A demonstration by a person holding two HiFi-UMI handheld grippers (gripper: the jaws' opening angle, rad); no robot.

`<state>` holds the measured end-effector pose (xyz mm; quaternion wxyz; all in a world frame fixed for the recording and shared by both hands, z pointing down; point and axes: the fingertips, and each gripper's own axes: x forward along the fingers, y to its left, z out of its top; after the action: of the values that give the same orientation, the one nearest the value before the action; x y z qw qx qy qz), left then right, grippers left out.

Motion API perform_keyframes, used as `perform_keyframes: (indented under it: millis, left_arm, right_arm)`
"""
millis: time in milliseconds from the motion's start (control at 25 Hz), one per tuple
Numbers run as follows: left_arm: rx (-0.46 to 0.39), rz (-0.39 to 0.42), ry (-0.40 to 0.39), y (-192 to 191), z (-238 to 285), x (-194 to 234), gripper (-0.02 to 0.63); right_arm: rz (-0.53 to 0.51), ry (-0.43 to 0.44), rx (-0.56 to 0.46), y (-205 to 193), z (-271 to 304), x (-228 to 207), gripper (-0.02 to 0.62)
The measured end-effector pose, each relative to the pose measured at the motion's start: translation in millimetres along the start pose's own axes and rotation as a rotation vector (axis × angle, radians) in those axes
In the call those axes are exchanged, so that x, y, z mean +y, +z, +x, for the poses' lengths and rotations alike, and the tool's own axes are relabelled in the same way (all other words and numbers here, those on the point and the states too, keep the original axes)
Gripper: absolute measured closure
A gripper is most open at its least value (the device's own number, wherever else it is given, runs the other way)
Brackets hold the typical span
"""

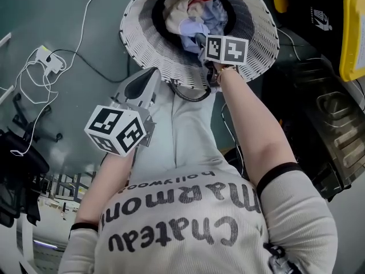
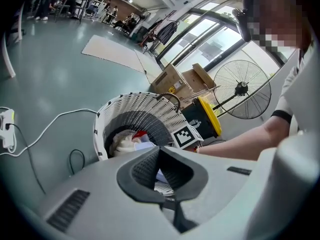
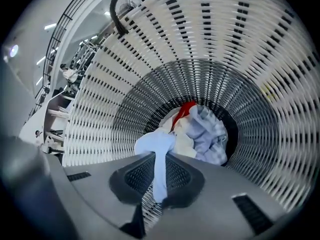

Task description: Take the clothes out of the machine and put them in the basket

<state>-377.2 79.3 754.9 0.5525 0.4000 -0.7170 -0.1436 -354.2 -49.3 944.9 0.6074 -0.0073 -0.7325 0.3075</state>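
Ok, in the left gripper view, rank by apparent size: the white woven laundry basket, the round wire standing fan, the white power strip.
1. white woven laundry basket
2. round wire standing fan, which stands farther off, so its true size is unsure
3. white power strip, partly cut by the picture's edge

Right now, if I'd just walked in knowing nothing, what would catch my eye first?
A big white woven basket sits on the floor with a heap of clothes, white, red and blue, at its bottom. The right gripper reaches into it, its fingers shut on a pale blue cloth. The left gripper hangs empty just outside the rim.
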Motion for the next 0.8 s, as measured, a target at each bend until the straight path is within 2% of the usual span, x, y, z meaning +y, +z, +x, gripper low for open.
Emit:
perform_keyframes:
  millis: [240,480,680,800]
  left_arm:
    - [0.023,0.003,0.001,-5,7,9,0.598]
    - [0.038,0.000,0.000,-12,13,15,0.598]
    - [0.040,-0.002,-0.014,-13,10,12,0.598]
    - [0.025,0.025,-0.027,-6,8,1,0.598]
  right_arm:
    - [-0.024,-0.044,-0.003,4,16,-13,0.551]
    - [-0.116,-0.144,0.004,4,23,-31,0.545]
    - [-0.098,-0.225,0.025,-2,17,-45,0.422]
    - [-0.073,-0.272,0.004,-2,-2,-52,0.414]
